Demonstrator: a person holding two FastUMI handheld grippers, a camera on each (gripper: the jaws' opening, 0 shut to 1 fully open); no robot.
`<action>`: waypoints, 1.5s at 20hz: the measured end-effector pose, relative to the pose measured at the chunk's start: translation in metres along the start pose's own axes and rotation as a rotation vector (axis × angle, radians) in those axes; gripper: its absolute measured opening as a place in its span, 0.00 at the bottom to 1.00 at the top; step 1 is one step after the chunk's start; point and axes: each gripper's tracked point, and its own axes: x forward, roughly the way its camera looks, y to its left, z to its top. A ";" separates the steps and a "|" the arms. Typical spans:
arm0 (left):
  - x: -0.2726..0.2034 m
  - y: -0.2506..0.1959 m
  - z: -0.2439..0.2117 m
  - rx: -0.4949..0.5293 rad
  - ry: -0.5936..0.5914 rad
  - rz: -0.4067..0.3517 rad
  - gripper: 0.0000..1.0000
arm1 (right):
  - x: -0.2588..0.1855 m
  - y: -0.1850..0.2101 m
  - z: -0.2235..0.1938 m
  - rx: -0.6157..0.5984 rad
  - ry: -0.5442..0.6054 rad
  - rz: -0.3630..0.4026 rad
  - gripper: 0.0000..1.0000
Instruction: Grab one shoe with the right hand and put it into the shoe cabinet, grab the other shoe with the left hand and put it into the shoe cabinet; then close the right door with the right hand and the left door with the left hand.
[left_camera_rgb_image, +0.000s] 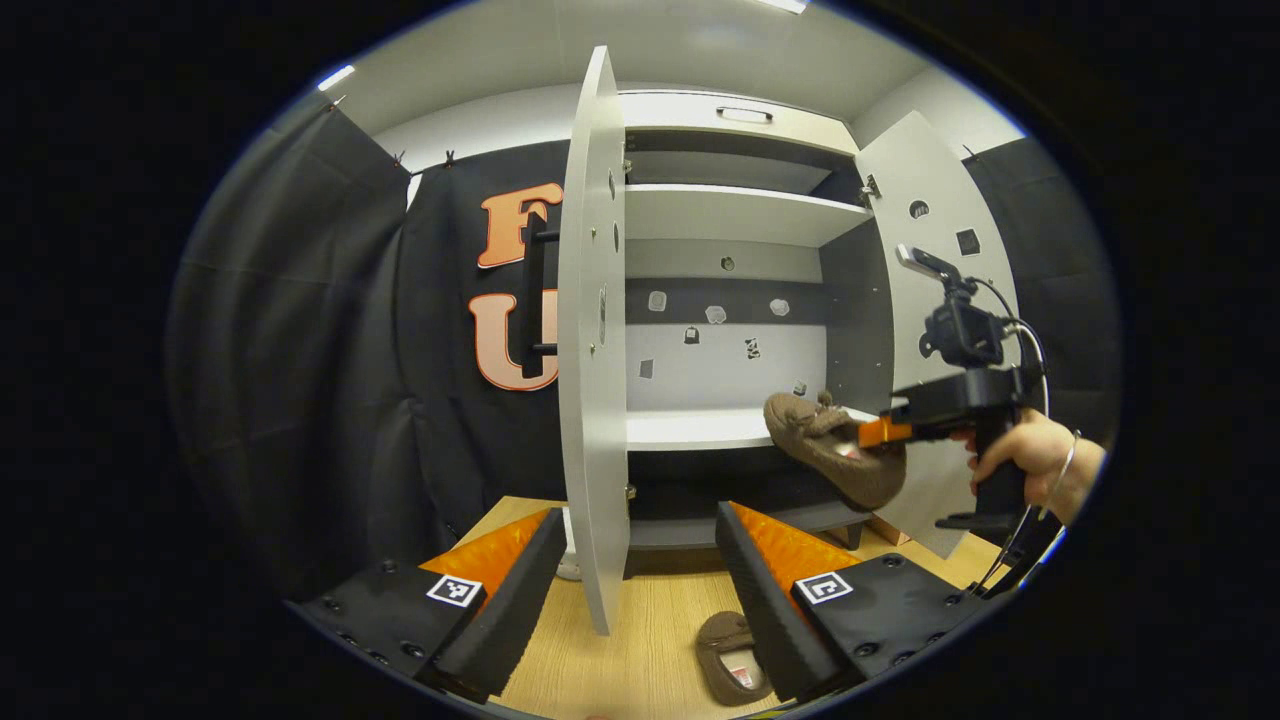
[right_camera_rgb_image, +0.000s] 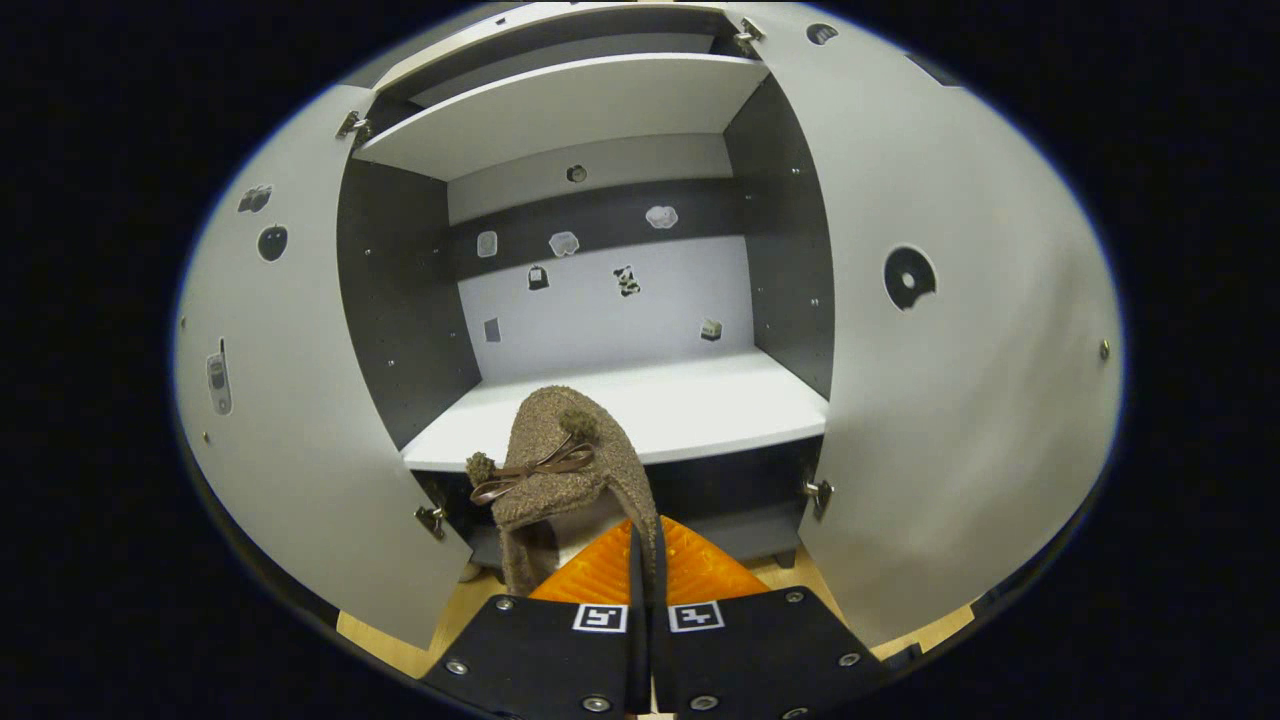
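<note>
Slipper (right_camera_rgb_image: 570, 460) is hanging pinched in right gripper (right_camera_rgb_image: 640, 560), toe pointing ahead toward cabinet shelf (right_camera_rgb_image: 700, 400). Left gripper (left_camera_rgb_image: 630, 570) is gaping open; second slipper (left_camera_rgb_image: 730, 655) is lying just below it, heading unclear.

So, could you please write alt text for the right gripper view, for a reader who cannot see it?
The right claw, its fingers closed, pinches the edge of a brown fuzzy slipper with a ribbon bow and holds it up before the open shoe cabinet. Beyond the slipper lies a bare white shelf, and both grey doors stand wide open on either side.
</note>
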 end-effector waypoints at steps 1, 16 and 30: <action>0.001 0.000 0.000 -0.001 0.000 0.001 0.98 | 0.010 0.002 0.014 -0.004 -0.012 -0.002 0.01; 0.029 0.017 -0.012 -0.007 0.041 0.065 0.98 | 0.192 -0.005 0.091 -0.047 0.033 -0.104 0.00; 0.035 0.007 -0.023 -0.022 0.081 0.059 0.97 | 0.153 0.000 0.110 -0.110 -0.104 -0.074 0.56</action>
